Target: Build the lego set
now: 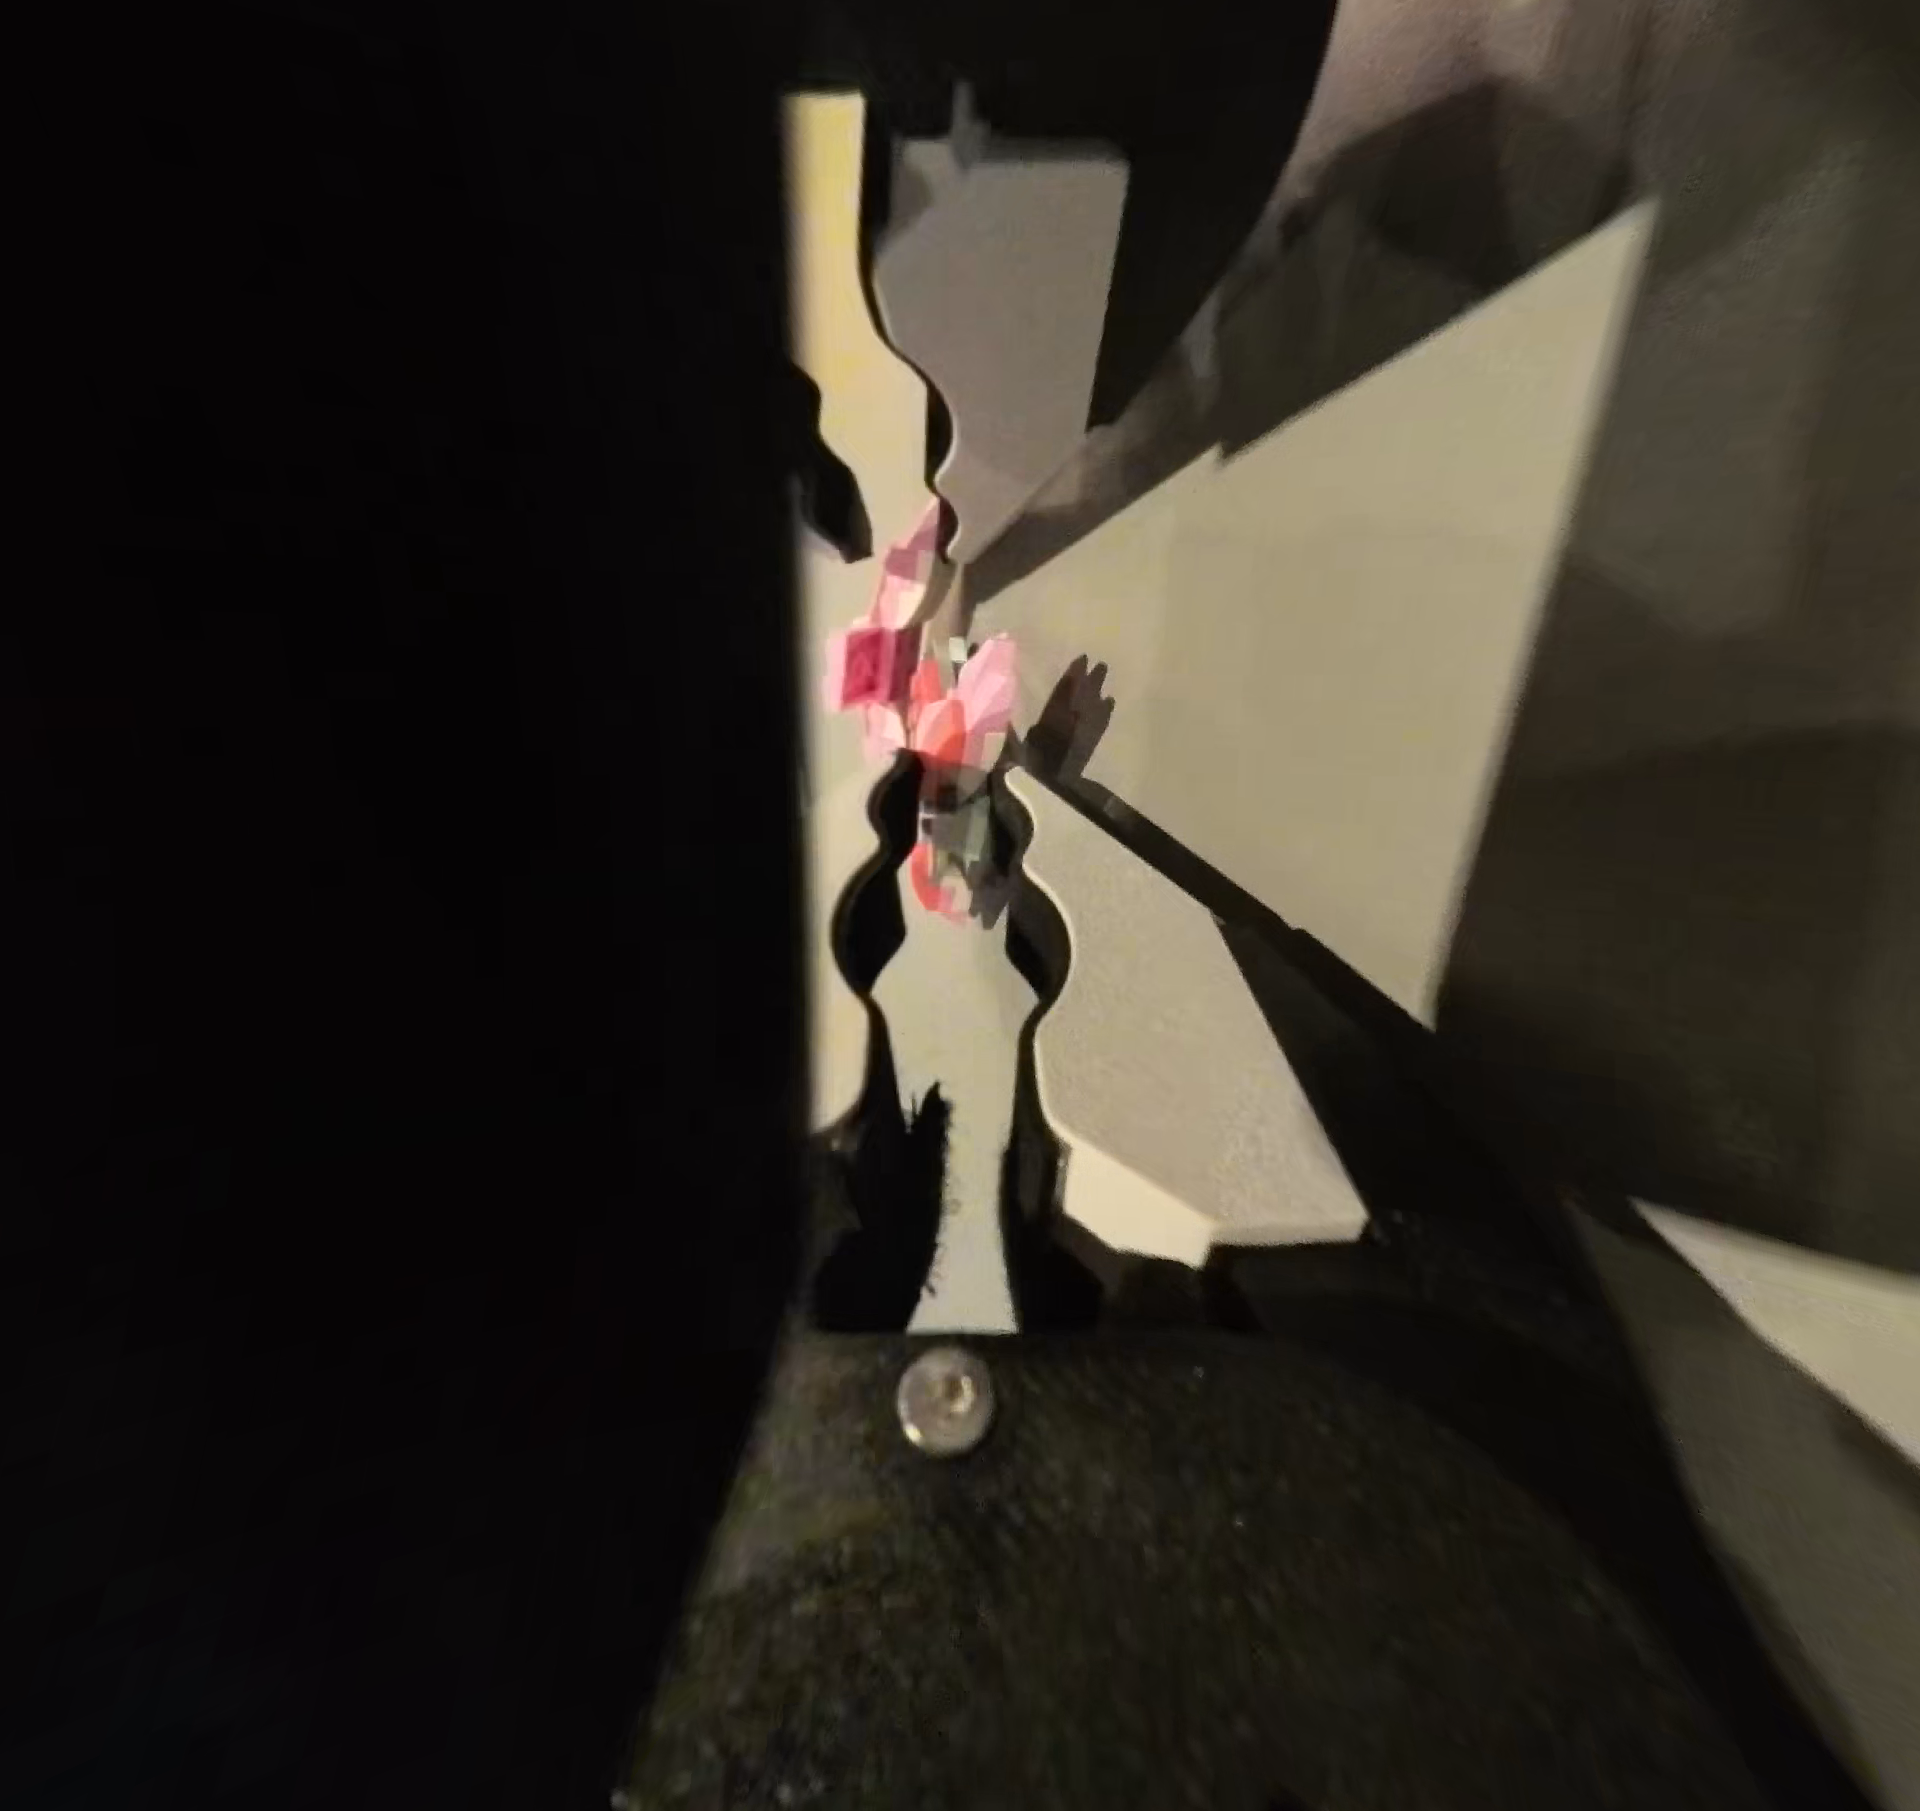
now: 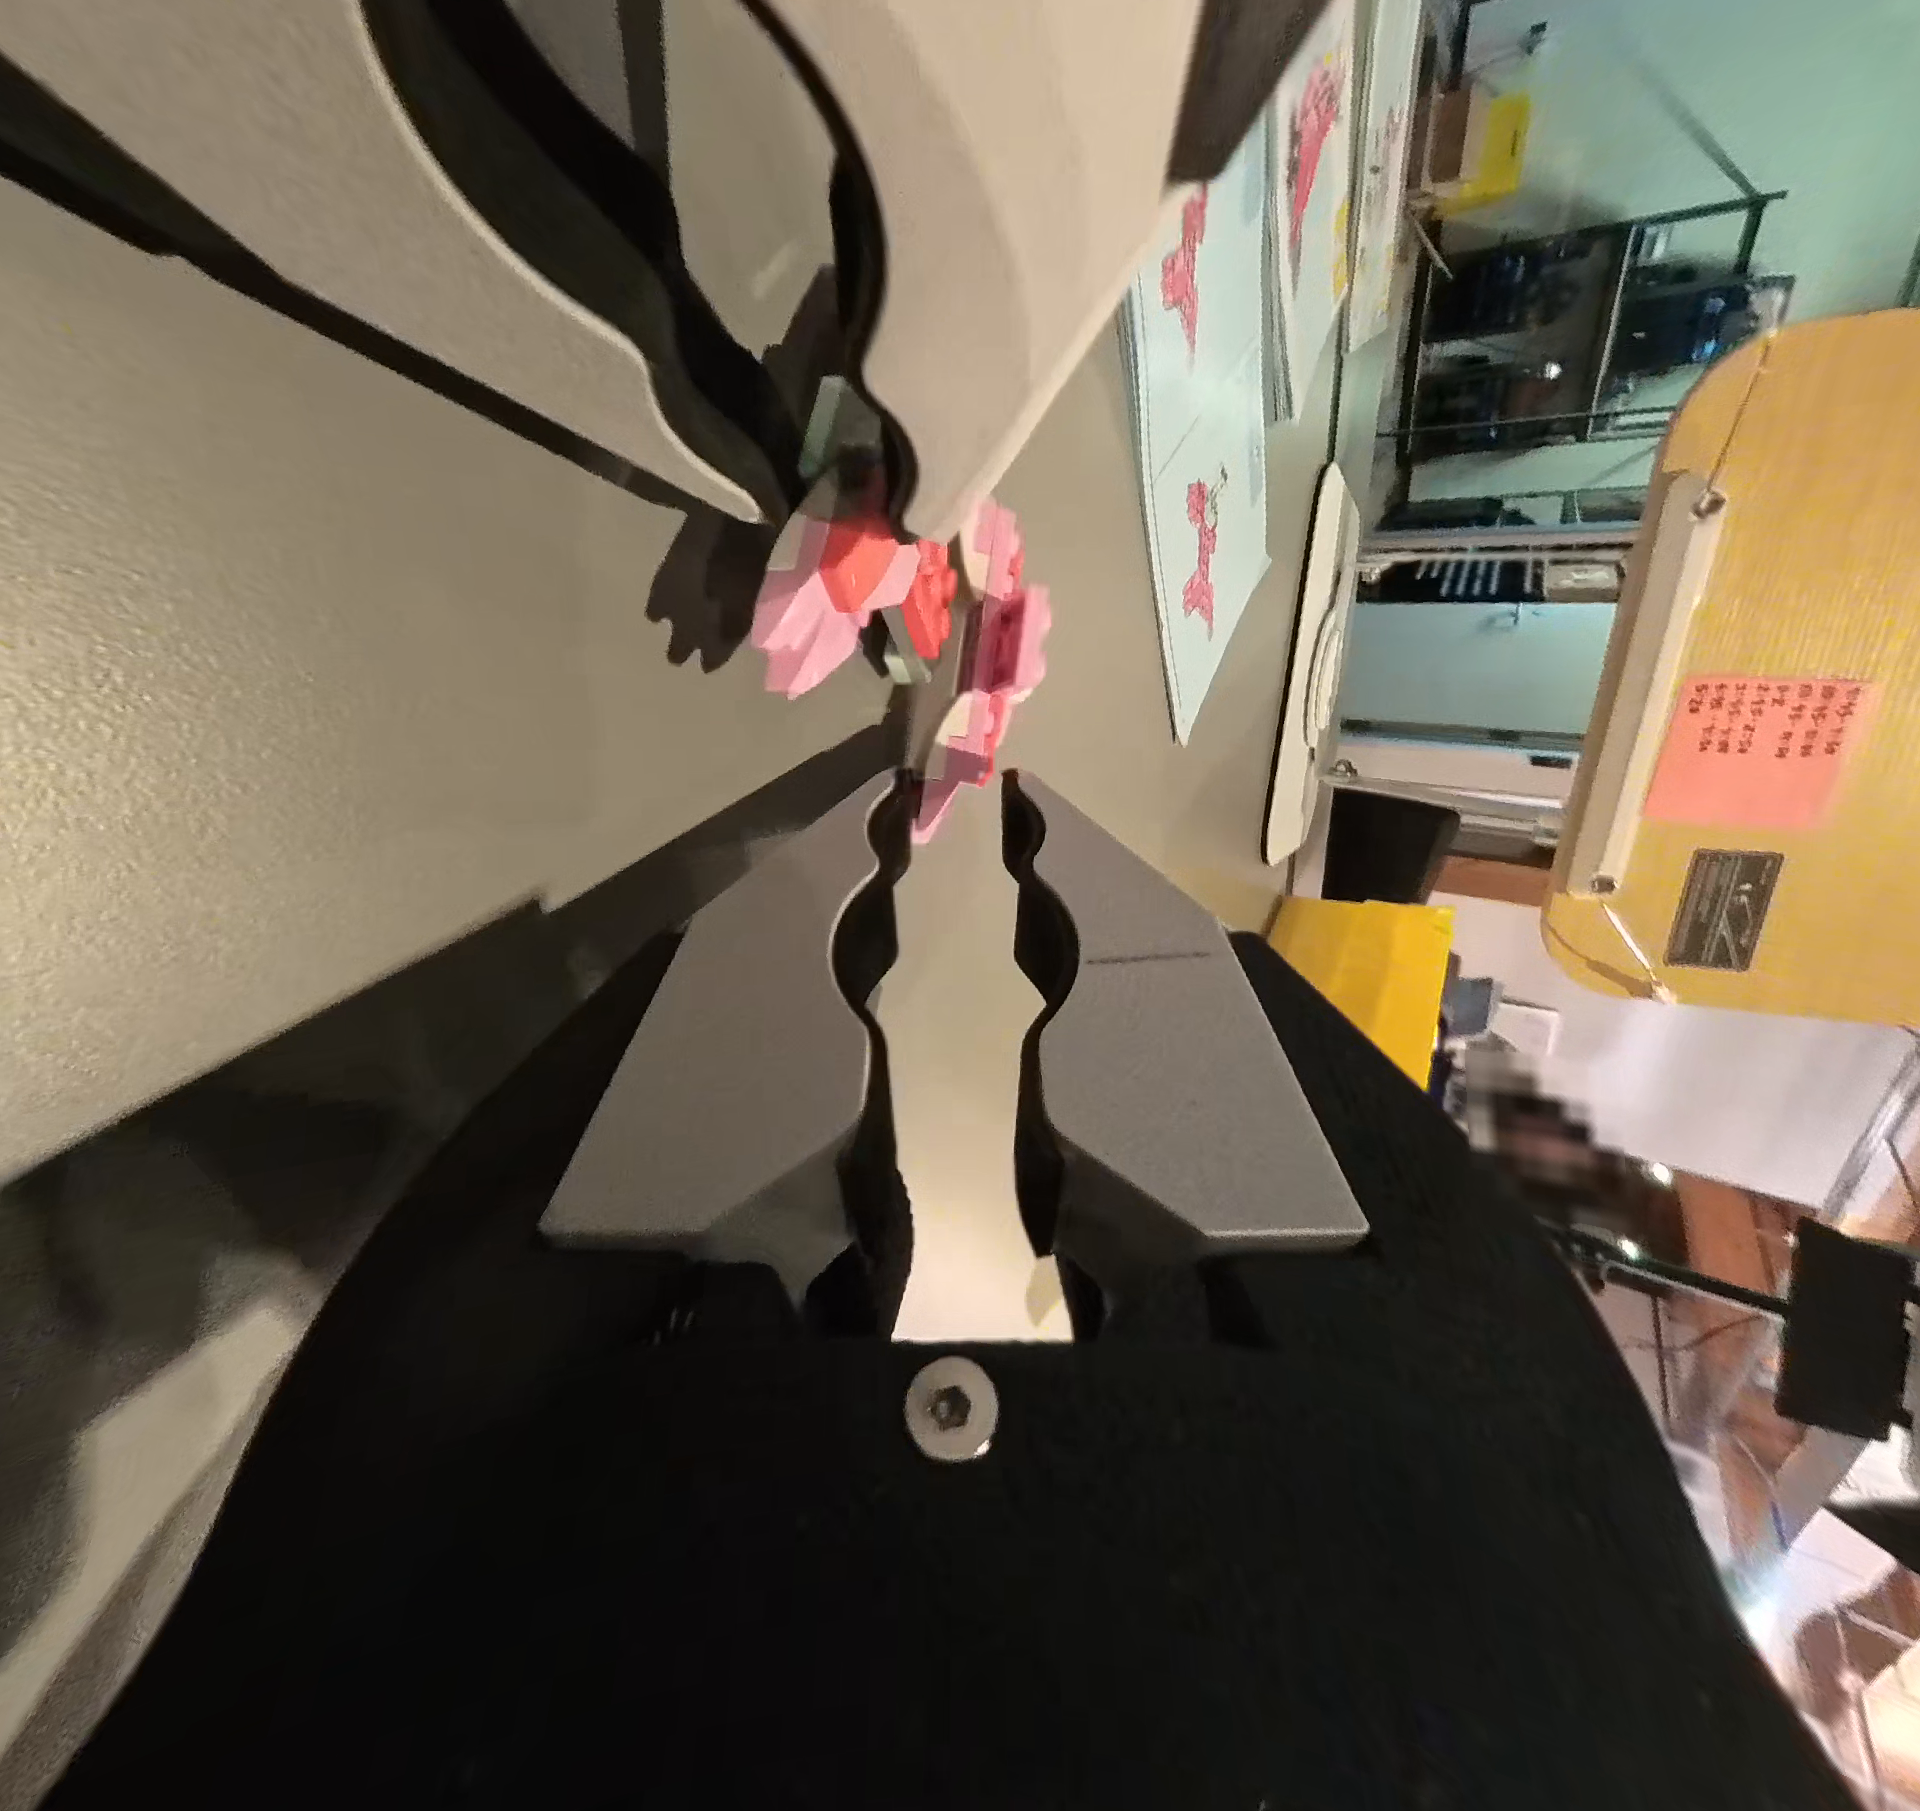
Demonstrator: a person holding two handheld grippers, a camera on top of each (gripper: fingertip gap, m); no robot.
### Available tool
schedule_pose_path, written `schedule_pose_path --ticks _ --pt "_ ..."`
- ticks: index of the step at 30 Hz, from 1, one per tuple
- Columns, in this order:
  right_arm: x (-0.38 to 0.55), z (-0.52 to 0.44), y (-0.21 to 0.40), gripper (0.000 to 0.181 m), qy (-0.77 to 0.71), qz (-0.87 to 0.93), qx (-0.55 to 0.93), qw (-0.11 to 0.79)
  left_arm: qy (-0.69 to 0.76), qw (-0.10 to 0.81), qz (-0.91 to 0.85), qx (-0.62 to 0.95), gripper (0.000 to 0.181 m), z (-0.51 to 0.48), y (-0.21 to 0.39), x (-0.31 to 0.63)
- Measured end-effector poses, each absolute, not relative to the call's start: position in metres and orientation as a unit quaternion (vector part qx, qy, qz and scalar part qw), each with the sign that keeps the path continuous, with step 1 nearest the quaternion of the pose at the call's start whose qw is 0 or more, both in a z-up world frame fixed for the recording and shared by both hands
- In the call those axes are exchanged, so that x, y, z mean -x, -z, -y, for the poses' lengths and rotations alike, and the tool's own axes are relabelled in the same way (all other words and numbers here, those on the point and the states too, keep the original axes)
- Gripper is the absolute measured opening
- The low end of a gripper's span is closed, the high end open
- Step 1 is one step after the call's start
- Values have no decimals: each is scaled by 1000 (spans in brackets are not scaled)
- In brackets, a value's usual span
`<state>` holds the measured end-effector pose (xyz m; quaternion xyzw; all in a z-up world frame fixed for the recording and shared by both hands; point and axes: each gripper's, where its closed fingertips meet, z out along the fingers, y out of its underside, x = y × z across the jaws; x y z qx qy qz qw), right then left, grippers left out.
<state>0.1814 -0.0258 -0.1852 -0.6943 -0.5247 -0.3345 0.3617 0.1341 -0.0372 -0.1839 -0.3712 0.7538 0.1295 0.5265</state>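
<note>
My left gripper (image 1: 951, 779) is shut on a small flower cluster with a grey base (image 1: 951, 821), red bricks and pale pink petals (image 1: 977, 701). My right gripper (image 2: 954, 776) is closed narrowly on the edge of a pink flower piece (image 2: 982, 712) with a dark magenta centre (image 2: 1003, 634). The two clusters meet tip to tip above the white table (image 2: 260, 618). The right gripper (image 1: 904, 535) enters the left wrist view from above. The left gripper (image 2: 836, 514) enters the right wrist view from the upper left, with its pink and red cluster (image 2: 821, 618). The left half of the left wrist view is black.
Instruction sheets with pink pictures (image 2: 1210, 473) lie on the table behind the flowers, next to a white oblong object (image 2: 1314, 660). Beyond the table edge stand a yellow bin (image 2: 1351, 951) and a tan cabinet (image 2: 1766, 535) with a pink note.
</note>
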Motion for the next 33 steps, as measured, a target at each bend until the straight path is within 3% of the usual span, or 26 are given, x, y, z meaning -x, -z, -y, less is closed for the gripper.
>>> schedule_pose_path --ticks 1,7,13,18,21,25,29,33 --pt "-180 26 185 16 327 531 692 363 -129 527 -754 370 11 37 184 -134" --pt "-172 31 183 24 221 564 699 381 -122 528 -759 362 13 36 184 -132" --pt "-184 23 177 40 -87 399 822 396 -122 529 -763 351 13 32 183 -128" --pt "-184 24 187 21 -201 350 833 379 -97 527 -761 366 13 29 182 -125" --pt "-188 20 189 4 -163 363 830 392 -86 526 -759 375 13 27 181 -123" --pt "-208 10 177 3 30 435 792 427 -87 523 -762 372 13 27 181 -121" --pt "-217 19 173 4 289 584 654 384 -90 523 -768 357 13 33 182 -123" --pt "-206 42 187 13 319 670 586 326 -93 524 -773 344 13 37 182 -124"
